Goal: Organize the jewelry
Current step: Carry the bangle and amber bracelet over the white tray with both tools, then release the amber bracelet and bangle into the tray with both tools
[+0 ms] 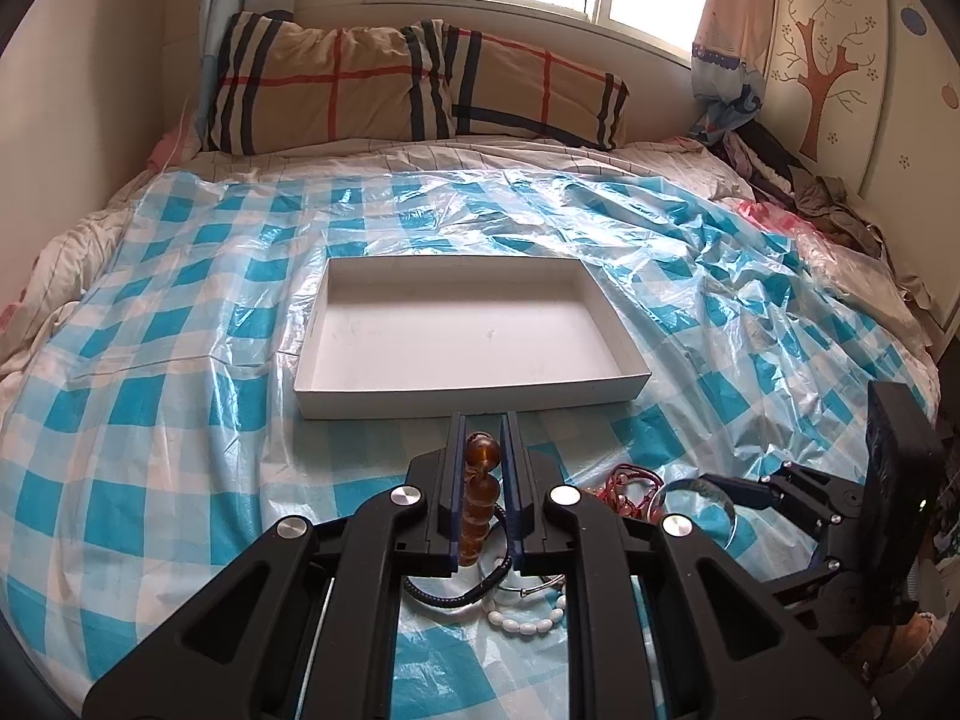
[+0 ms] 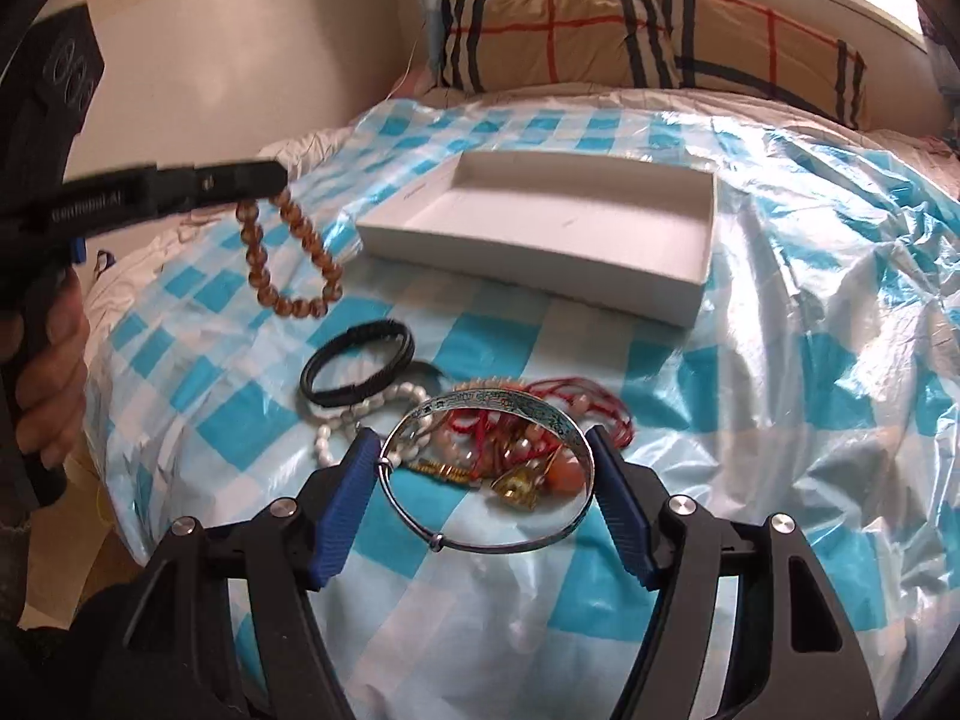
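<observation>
My left gripper (image 1: 485, 426) is shut on an amber bead bracelet (image 1: 482, 495) and holds it above the bed; the bracelet (image 2: 288, 258) hangs from that gripper (image 2: 273, 177) in the right wrist view. My right gripper (image 2: 483, 444) is shut on a silver bangle (image 2: 487, 474), which spans its two pads just above the jewelry pile. An empty white box (image 1: 456, 330) lies ahead on the bed; it also shows in the right wrist view (image 2: 540, 228). A black braided bracelet (image 2: 360, 363), a white bead bracelet (image 2: 360, 414) and red cord pieces (image 2: 576, 402) lie on the sheet.
A blue-and-white checked plastic sheet (image 1: 180, 360) covers the bed. Plaid pillows (image 1: 408, 84) lie at the head under the window. Clothes (image 1: 810, 192) are heaped at the far right. The right gripper body (image 1: 840, 498) shows at the right of the left wrist view.
</observation>
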A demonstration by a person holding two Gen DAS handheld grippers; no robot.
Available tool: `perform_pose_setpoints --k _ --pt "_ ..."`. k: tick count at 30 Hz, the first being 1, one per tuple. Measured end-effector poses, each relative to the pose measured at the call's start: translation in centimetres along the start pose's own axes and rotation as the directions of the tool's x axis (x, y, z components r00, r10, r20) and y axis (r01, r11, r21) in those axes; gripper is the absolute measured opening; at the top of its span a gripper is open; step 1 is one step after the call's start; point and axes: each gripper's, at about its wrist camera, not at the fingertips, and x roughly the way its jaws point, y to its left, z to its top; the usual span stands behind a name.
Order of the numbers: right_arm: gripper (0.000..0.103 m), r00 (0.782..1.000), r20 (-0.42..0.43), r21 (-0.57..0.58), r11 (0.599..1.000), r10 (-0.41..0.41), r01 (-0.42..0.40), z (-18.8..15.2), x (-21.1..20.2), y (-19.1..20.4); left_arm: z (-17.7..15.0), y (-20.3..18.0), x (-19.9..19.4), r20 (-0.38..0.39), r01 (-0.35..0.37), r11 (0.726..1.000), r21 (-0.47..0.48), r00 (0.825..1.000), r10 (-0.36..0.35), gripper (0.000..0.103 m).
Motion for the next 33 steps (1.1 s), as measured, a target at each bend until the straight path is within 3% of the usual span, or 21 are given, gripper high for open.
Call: perform_pose_setpoints --k 5,14,20,23,28,33 --pt "0.068 0.996 0.077 0.04 0.999 -0.038 0.035 2.5 0.2 -2.0 1.0 0.1 1.7 0.0 0.015 1.0 -0.014 1.0 -0.015 0.01" --pt "0.068 0.991 0.12 0.022 0.998 -0.057 0.054 6.8 3.9 -3.1 5.1 0.5 5.2 0.048 0.035 0.999 -0.024 0.998 -0.034 0.011" --pt "0.068 0.984 0.157 0.028 0.997 -0.081 0.078 9.6 6.6 -4.8 7.7 1.7 9.9 0.06 0.07 0.996 -0.063 0.996 -0.066 0.011" --pt "0.068 0.98 0.161 0.028 0.993 -0.117 0.114 10.6 8.7 -5.6 7.7 3.2 13.5 0.018 0.045 0.995 -0.09 0.999 -0.044 0.011" --pt "0.071 0.987 0.076 0.009 0.99 -0.14 0.139 10.4 12.5 -6.5 6.0 5.6 17.3 -0.072 -0.02 0.994 -0.11 0.997 0.012 0.011" --pt "0.071 0.989 0.011 -0.005 0.99 -0.144 0.144 9.3 13.1 -6.4 3.1 6.6 18.8 -0.2 -0.065 0.992 -0.107 0.979 0.043 0.011"
